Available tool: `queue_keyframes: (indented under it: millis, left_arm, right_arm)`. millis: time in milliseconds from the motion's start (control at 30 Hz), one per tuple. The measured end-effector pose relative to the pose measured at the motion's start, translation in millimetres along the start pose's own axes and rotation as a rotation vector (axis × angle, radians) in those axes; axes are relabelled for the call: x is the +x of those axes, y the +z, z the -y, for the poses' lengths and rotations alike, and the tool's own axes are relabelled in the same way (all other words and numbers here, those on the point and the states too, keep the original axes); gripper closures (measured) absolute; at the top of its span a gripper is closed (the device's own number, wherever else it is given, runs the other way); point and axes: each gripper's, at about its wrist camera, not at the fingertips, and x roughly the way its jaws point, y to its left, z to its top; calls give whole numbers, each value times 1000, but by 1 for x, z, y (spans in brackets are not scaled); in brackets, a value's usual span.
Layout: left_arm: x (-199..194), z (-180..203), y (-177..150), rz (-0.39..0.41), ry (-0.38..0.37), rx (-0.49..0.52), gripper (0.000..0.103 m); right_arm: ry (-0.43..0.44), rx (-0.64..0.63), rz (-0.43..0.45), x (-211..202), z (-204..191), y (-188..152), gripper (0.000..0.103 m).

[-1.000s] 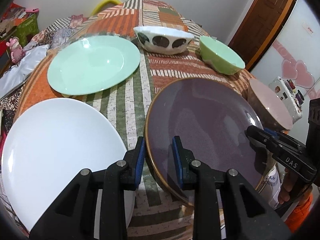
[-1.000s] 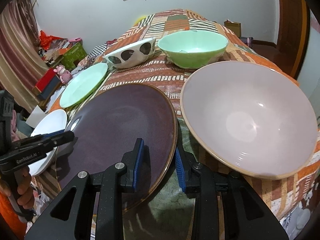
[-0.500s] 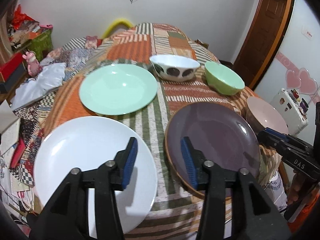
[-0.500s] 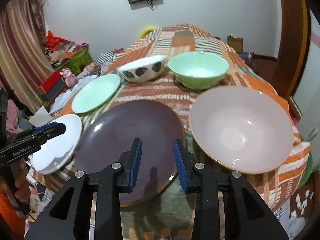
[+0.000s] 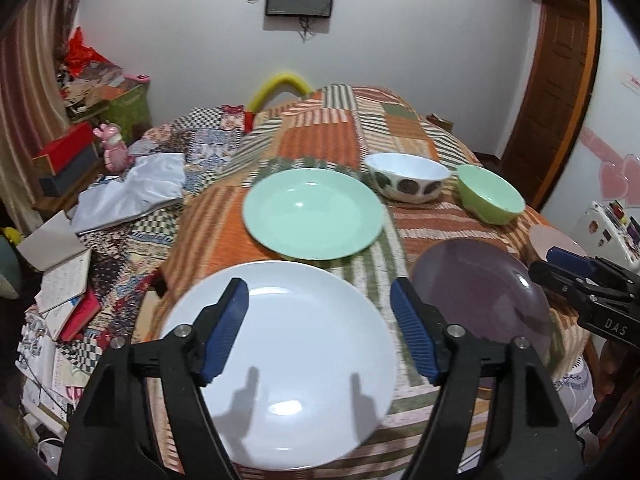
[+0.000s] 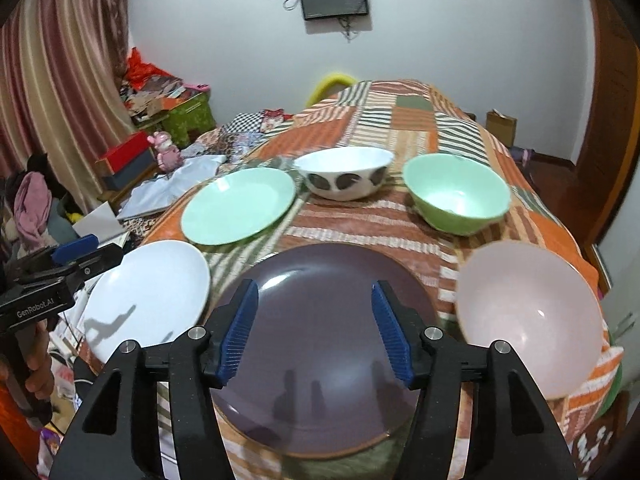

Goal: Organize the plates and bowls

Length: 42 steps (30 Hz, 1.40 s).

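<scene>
Now we see both grippers backed off from the purple plate (image 6: pixel 324 344), whose near rim they were pinching a second ago, one at each side. The left gripper (image 5: pixel 320 328) has lifted and swung over the white plate (image 5: pixel 280 356), its jaws opening with nothing between them. The right gripper (image 6: pixel 316 332) hangs above the purple plate with its jaws opening too, empty, the plate lying flat beneath them on the patchwork cloth.

We read this as a release: the purple plate has been set down at the near edge of the tabletop (image 6: pixel 400 224), between the white plate on its left and the pink bowl (image 6: pixel 528 320) on its right. Nothing is stacked yet, so most of the sorting seems still ahead. With the left jaws spreading over the white plate, that plate looks like the likely next pick, though we cannot be sure.

From the right wrist we get the pink bowl whole and the inside of the green bowl (image 6: pixel 456 196); the left wrist shows only a sliver of pink bowl behind the other gripper. The left wrist gives us the white plate entire, and the green plate (image 5: pixel 314 214) and spotted bowl (image 5: pixel 408 176) toward the far edge.
</scene>
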Motion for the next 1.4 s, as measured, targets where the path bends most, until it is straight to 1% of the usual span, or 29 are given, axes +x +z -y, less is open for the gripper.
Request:
queue_keyframes:
  millis: [67,200,400,600,733,900,933,1000,1033,1067,1100,1200,1300,1400]
  left_arm:
    - [0,-9,-1,3,13,-14,23]
    - [2,-24,-5,-7,41,-24,20]
    - [10,-50,-14,-43,65,-47,20]
    - [23,-76,-26,-77,98,-66,20]
    - [32,-89,-35,-106,106,-69,20]
    - [40,-102,-45,-139,100,-86,42]
    - [41,-105,-47,-146,93,-95,44]
    - [43,-109,-51,-159,87,-106,56]
    - [43,-111,-52,-163,85,-110,59]
    - [43,-113,-53,-166,79,-113,64]
    - [43,-113,-55,-168,73,-116,70]
    - [45,-114,-57,-179,58,-118,78]
    - [45,-115,-58,-176,47,-116,80]
    - [44,-116,-58,-169,41,-116,82]
  right_arm:
    - [12,-15,-5,6,-9,2,42]
    - [34,-41,-22,16,-23,5,40]
    - [58,-99,-70,38,-49,6,40]
    - [84,-133,-120,59,-68,4,40]
    - [102,-155,-152,72,-81,1,40]
    - [134,-182,-185,86,-93,-2,40]
    - [139,-187,-191,87,-95,-3,40]
    - [152,-193,-206,92,-99,-2,41]
    - [157,-194,-214,94,-101,-2,48]
    - [163,-198,-226,97,-102,-2,55]
    - [168,-199,-237,99,-104,-2,57]
    - [183,-184,-264,105,-106,0,64]
    - [170,-180,-278,111,-105,0,65]
    - [167,-173,-307,118,-106,1,70]
